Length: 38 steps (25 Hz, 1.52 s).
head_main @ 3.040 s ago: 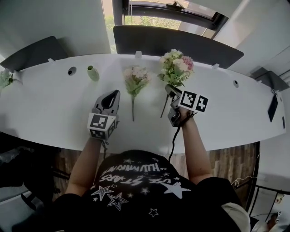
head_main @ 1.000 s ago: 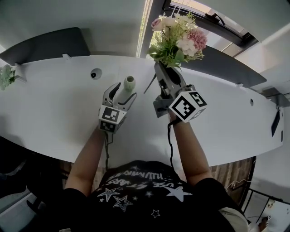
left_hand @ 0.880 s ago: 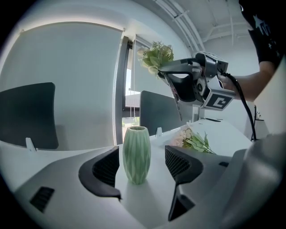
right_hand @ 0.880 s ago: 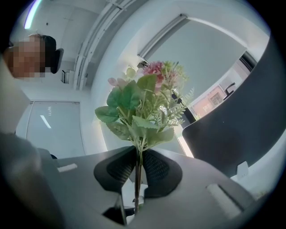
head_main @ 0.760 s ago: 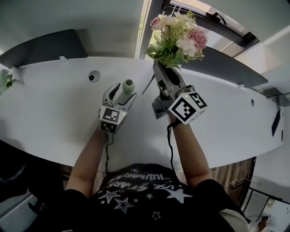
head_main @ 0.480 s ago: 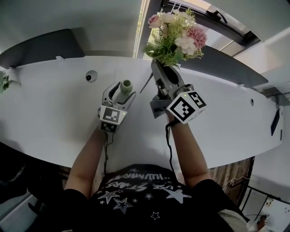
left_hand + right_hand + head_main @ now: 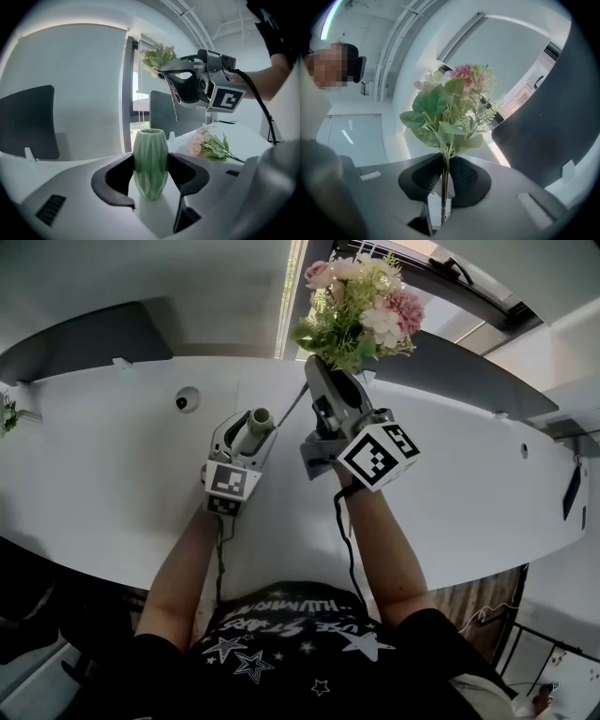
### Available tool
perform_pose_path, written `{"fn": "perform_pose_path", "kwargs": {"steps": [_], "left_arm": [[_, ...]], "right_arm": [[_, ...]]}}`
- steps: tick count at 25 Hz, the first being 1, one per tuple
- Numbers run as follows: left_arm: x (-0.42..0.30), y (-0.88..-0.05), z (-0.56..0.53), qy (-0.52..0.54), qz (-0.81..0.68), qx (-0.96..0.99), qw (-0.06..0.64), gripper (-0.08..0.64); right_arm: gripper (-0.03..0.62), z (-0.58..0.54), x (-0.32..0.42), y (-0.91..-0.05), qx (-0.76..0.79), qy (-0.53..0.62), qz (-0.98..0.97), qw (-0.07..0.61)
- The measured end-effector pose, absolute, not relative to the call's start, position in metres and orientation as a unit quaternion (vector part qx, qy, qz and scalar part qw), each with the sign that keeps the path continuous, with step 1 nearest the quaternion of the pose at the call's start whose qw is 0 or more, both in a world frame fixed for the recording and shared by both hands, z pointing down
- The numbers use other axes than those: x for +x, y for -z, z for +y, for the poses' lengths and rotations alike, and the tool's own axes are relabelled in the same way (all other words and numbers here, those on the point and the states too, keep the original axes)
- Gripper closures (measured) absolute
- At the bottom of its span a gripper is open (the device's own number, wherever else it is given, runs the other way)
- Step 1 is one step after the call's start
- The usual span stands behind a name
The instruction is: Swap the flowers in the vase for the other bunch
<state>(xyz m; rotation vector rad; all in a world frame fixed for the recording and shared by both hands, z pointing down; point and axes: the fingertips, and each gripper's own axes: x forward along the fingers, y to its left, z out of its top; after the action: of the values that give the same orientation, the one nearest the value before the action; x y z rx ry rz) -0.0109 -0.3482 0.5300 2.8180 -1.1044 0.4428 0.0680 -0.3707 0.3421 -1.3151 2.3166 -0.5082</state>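
A ribbed green vase [image 7: 150,159] stands empty on the white table [image 7: 112,456]. My left gripper [image 7: 246,432] has just been closing with the vase [image 7: 260,417] between its jaws, and both pads now press its sides. My right gripper [image 7: 323,376] is shut on the stems of a pink, white and green bunch [image 7: 361,310], held upright in the air just right of the vase. In the right gripper view the bunch [image 7: 450,117] rises from the closed jaws. The other, paler bunch [image 7: 208,143] lies flat on the table beyond the vase.
A round cable grommet [image 7: 187,399] sits in the table left of the vase. Dark partition panels [image 7: 84,334] line the far edge. A small plant [image 7: 7,413] shows at the far left, a dark flat object [image 7: 574,488] at the far right.
Three seconds ago both bunches lay on the table and my left gripper was empty. Since then the right gripper has lifted one bunch and drifted left, and the left jaws have closed onto the vase.
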Motion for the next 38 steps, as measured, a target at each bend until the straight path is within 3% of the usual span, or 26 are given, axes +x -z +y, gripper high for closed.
{"fn": "perform_pose_path", "kwargs": {"steps": [12,18,38], "left_arm": [[0.000,-0.514,-0.335,-0.150,-0.361,0.919,0.044,0.318],[-0.015,-0.530,-0.351,-0.143,-0.360,0.921,0.040,0.318],[-0.019,-0.531,-0.353,-0.144,-0.360,0.921,0.047,0.318]], "right_arm": [[0.543,-0.376,0.067,-0.343,-0.470,0.182,0.831,0.236],[0.543,-0.387,0.038,-0.366,-0.461,0.174,0.845,0.209],[0.520,-0.357,-0.020,-0.461,-0.423,0.171,0.889,-0.027]]}}
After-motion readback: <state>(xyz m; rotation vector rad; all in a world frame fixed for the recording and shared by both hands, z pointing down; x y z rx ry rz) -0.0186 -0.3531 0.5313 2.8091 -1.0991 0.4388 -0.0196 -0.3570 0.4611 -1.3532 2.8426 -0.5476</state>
